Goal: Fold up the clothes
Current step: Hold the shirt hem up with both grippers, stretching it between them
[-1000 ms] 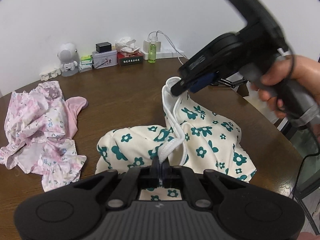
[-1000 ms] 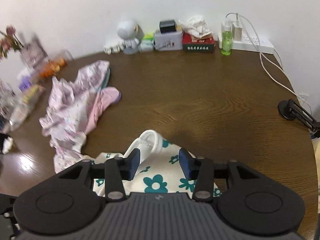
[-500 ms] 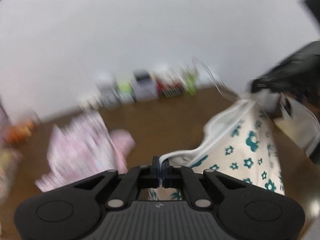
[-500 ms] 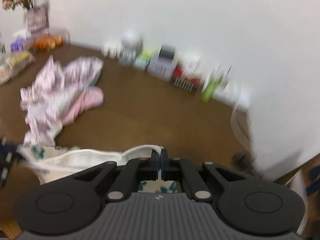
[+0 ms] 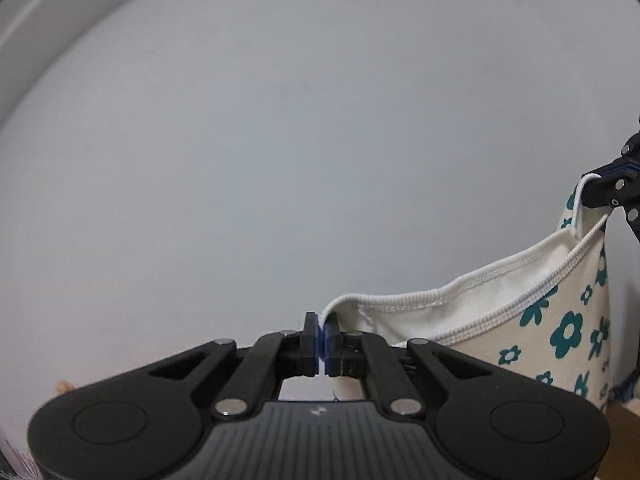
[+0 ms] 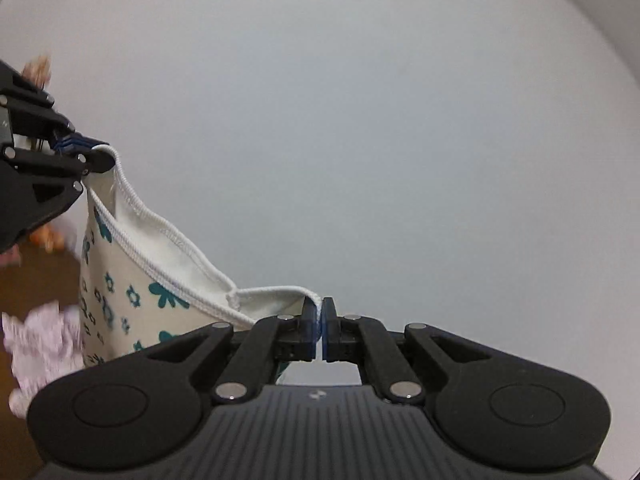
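Cream fabric printed with teal flowers, a garment, is held up in the air before a pale wall. Its white ribbed hem is clamped at one end by the left hand-held gripper and at the other by the right hand-held gripper, sagging between them. At lower left of the right view, a pink floral garment is seen blurred on the brown table.

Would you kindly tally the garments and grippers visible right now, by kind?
Garments: 2, the cream floral garment and the pink garment.
Grippers: 2, the left gripper and the right gripper, each clamped on the floral hem.
Total: 4.
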`<state>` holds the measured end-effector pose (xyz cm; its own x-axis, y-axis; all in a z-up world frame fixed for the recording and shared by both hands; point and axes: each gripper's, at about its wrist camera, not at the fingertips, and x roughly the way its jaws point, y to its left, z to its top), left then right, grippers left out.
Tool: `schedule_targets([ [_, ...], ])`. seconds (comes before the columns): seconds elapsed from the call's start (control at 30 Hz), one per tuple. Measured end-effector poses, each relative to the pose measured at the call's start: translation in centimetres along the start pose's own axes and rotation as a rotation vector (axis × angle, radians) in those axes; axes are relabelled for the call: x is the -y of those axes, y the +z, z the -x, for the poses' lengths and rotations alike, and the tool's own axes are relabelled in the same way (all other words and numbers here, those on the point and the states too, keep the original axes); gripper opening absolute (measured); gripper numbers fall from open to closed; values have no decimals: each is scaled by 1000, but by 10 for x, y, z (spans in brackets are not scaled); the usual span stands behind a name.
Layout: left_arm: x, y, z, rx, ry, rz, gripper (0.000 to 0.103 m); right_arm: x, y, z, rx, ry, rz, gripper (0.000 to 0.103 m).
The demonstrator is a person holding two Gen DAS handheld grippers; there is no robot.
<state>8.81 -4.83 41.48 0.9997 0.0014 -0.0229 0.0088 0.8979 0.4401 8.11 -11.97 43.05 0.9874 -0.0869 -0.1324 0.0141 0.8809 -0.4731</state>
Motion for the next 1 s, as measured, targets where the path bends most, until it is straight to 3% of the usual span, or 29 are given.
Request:
schedule_targets([
  [0.2, 7, 16, 15, -1, 6, -70, 1, 36, 10, 11, 17, 25, -119, 1],
  [0.4, 15, 15, -14, -56, -7, -56, 2, 52, 11, -19, -15, 29, -162, 2],
  [0.67, 39, -18, -124, -126, 16, -36, 2, 35, -11, -136, -108, 50, -162, 2],
  [0.77, 64, -34, -173, -134, 63, -100, 2, 19, -24, -197, -145, 28, -142, 1],
  [0.83, 63, -27, -188, -96, 62, -47, 2, 15, -24, -226, -134, 18, -142, 1],
  [0.9, 55, -11, -194, -25, 76, 35, 1, 28, -12, -235, -45, 21, -224, 1],
  [0.97, 65, -3, -203, -19, 89, -49, 1, 13, -7, -257, -85, -28, -92, 1],
  [1.0, 65, 1, -205, -11, 91, -45, 1, 7, -5, -261, -70, -35, -55, 1],
])
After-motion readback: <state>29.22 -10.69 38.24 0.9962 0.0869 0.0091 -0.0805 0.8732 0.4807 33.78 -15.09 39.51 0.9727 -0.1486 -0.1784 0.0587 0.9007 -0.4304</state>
